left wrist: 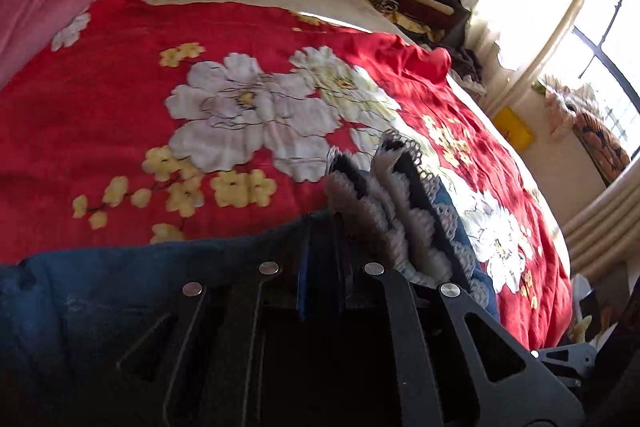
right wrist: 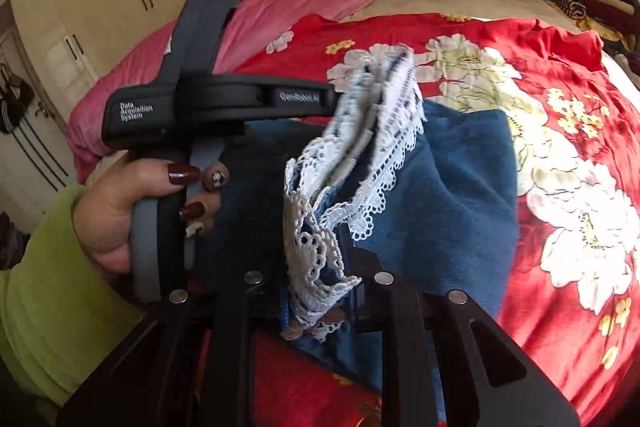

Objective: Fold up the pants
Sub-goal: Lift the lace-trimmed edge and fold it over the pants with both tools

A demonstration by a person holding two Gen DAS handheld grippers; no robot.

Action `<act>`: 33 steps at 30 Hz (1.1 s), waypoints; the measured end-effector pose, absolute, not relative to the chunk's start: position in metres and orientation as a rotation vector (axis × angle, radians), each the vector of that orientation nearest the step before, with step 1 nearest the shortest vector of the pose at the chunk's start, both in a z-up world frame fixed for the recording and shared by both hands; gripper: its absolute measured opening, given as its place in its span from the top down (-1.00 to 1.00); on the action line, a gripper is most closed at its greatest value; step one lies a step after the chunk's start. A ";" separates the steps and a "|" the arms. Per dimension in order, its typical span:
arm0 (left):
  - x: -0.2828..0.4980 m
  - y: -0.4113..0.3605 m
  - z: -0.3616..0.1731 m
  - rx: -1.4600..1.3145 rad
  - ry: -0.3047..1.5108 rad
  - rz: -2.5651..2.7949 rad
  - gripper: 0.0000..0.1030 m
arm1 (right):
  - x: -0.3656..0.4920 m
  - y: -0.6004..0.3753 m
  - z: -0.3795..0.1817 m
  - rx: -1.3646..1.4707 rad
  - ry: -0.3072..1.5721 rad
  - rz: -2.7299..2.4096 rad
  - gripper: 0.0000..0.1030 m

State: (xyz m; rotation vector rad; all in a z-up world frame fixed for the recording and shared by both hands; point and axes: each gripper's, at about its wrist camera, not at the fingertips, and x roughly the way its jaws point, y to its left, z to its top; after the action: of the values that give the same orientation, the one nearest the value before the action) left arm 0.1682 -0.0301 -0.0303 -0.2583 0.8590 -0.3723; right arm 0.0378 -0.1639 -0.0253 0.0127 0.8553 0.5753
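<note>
Both your grippers, left point(left wrist: 372, 187) and right point(right wrist: 320, 267), clamp the lace-trimmed blue pants point(right wrist: 440, 187) above the red floral blanket point(left wrist: 120, 107).

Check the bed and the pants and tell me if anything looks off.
The blue pants are bunched, not flat: both grippers pinch the lace hem, which stands crumpled between them. The left gripper and right gripper are both shut on it. The red blanket lies rumpled at its far corner. Nothing is torn or spilled.
</note>
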 end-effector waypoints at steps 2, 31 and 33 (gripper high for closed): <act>0.162 -0.005 -0.028 -0.316 0.851 -0.324 0.92 | 0.033 -0.148 -0.031 -0.042 0.858 0.590 0.59; 0.166 -0.037 -0.046 -0.299 0.919 -0.369 0.79 | 0.119 -0.257 -0.032 0.186 0.887 0.324 -0.04; 0.164 -0.038 -0.042 -0.282 0.900 -0.367 0.80 | 0.128 -0.260 -0.037 0.187 0.900 0.318 -0.01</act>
State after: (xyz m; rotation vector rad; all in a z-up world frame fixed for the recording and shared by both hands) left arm 0.1636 -0.0383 -0.0418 -0.2819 0.8999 -0.3670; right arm 0.1277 -0.2596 -0.0368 0.1874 0.9000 0.3182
